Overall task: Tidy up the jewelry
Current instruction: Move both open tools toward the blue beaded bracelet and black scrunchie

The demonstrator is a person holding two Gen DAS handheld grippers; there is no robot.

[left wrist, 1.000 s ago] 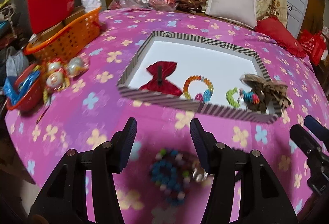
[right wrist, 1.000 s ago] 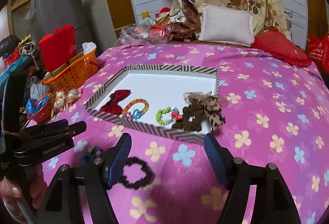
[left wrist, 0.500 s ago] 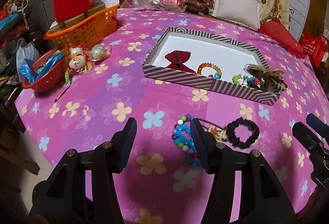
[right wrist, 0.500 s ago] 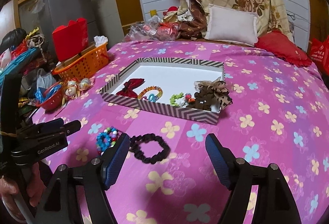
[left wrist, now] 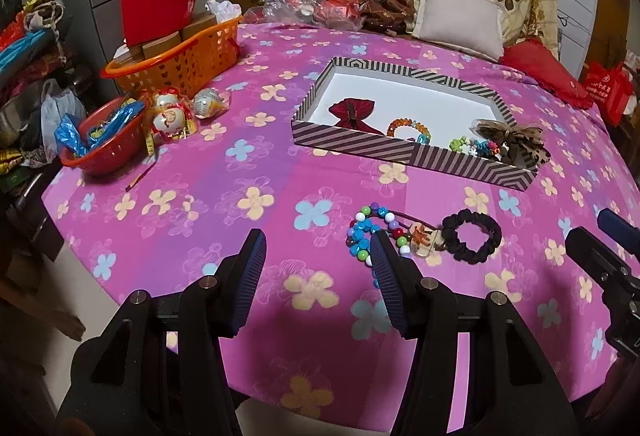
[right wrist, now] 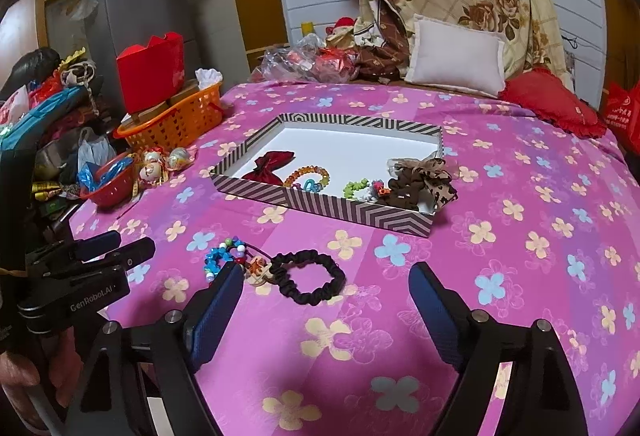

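Both our tools pulled back from the striped tray (left wrist: 408,151); the right tool (right wrist: 326,298) has just been opening, empty. Black scrunchie (right wrist: 307,278) lies on the bed (right wrist: 520,236) right between its wide jaws, beaded bracelet (left wrist: 366,234) beside our left tool (left wrist: 318,262), also wide and empty.

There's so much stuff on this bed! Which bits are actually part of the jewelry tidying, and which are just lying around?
Part of the job: striped tray, black scrunchie, beaded bracelet, red bow.

Just lying about: orange basket, red bowl, white pillow.
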